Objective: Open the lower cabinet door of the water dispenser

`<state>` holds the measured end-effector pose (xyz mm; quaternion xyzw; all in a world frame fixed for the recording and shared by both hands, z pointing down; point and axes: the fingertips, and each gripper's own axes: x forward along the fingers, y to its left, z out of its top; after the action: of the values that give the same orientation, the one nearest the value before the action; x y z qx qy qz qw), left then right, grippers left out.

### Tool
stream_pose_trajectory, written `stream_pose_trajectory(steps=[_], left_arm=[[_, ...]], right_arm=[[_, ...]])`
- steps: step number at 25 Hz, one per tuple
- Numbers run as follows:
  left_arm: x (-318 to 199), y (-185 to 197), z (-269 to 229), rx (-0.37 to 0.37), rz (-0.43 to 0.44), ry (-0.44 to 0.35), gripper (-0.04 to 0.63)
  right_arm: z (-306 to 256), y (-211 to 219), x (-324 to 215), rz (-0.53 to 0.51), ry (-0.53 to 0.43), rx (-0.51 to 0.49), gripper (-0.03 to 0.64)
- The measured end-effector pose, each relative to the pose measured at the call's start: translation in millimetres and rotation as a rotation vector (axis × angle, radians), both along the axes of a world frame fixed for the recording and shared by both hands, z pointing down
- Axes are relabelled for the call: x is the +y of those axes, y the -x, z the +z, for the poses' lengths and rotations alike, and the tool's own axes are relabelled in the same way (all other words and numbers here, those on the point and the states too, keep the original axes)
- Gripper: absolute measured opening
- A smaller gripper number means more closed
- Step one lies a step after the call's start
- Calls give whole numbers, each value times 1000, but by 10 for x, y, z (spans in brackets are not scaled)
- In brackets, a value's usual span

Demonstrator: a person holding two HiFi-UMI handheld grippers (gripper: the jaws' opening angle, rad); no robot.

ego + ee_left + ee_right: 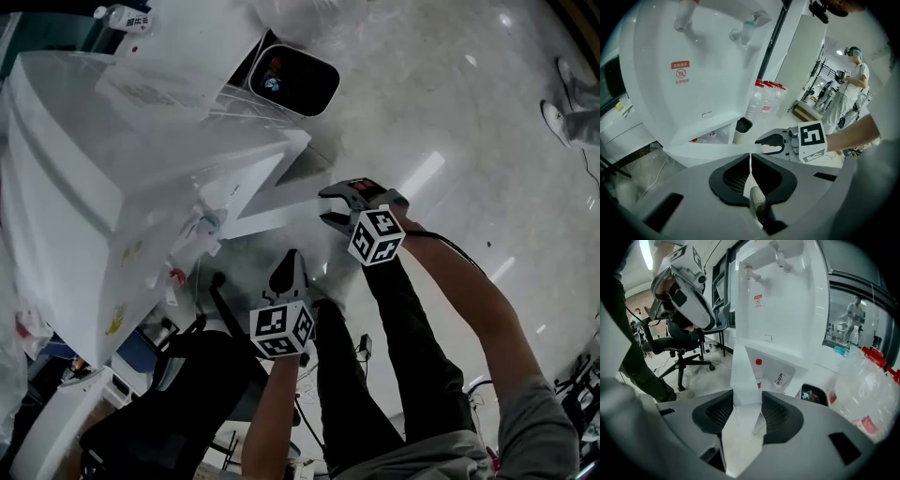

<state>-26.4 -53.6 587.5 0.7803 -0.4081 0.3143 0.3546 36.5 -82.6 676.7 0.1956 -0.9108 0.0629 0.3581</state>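
Note:
The white water dispenser (103, 159) stands at the left of the head view, with its taps (740, 33) above. Its lower cabinet door (272, 214) stands swung outward. My right gripper (330, 208) is shut on the door's free edge; in the right gripper view the white panel (743, 366) fills the gap between its pads (746, 401). My left gripper (292, 258) hangs below the door, apart from it. Its jaws (750, 164) are shut with nothing between them. Inside the open cabinet stands a red-capped bottle (758, 373).
A dark waste bin (293, 80) sits beside the dispenser on the glossy floor. Large water bottles with red caps (765, 101) stand behind it. A black office chair (178, 394) is close at the lower left. A person (853, 79) stands far off.

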Motion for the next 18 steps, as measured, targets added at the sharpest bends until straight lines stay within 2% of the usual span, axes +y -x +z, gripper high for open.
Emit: stream_pose_trajectory(steps=[5,10,18], left_arm=[[-3,18,-11,11,-65,-13,18],[220,118,26,17,-98,-10,18],[577,332,116,36,-134,-28,18]], right_arm=[[19,5,9,-13,19,3,187],[23,55,114,12,27,1,187],[17,165,408,130,34,-14,186]])
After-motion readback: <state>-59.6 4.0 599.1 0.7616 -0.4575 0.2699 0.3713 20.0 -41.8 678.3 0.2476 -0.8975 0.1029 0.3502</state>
